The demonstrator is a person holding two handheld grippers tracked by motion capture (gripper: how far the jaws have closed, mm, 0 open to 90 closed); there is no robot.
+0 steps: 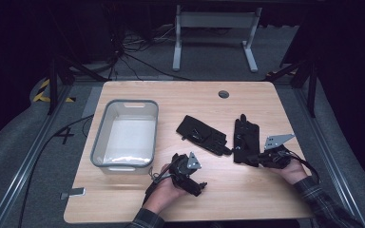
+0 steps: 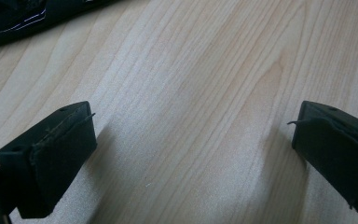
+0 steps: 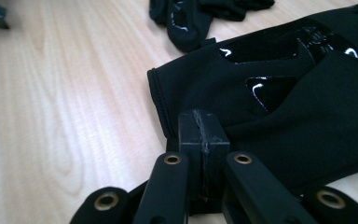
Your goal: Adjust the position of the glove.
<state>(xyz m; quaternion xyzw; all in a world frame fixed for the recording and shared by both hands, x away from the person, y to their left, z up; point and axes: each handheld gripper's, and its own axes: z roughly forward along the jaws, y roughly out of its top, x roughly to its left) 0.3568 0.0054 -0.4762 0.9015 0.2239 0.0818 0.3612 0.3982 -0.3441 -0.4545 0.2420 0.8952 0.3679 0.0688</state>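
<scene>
Two black gloves lie flat on the wooden table: one [image 1: 202,134] in the middle, the other [image 1: 245,140] to its right. My right gripper [image 1: 261,159] rests at the near end of the right-hand glove. In the right gripper view its jaws [image 3: 200,128] are pressed together on the cuff edge of that glove [image 3: 284,93], and the second glove [image 3: 191,18] lies farther off. My left gripper [image 1: 196,186] sits near the table's front, its jaws [image 2: 193,154] wide apart over bare wood. A dark glove edge [image 2: 9,18] shows in the far corner of the left gripper view.
A grey-rimmed white bin [image 1: 100,142] with nothing in it stands on the left half of the table. A round cable hole [image 1: 224,94] sits near the far edge. Beyond the table, cables and a white frame [image 1: 214,33] stand on the floor.
</scene>
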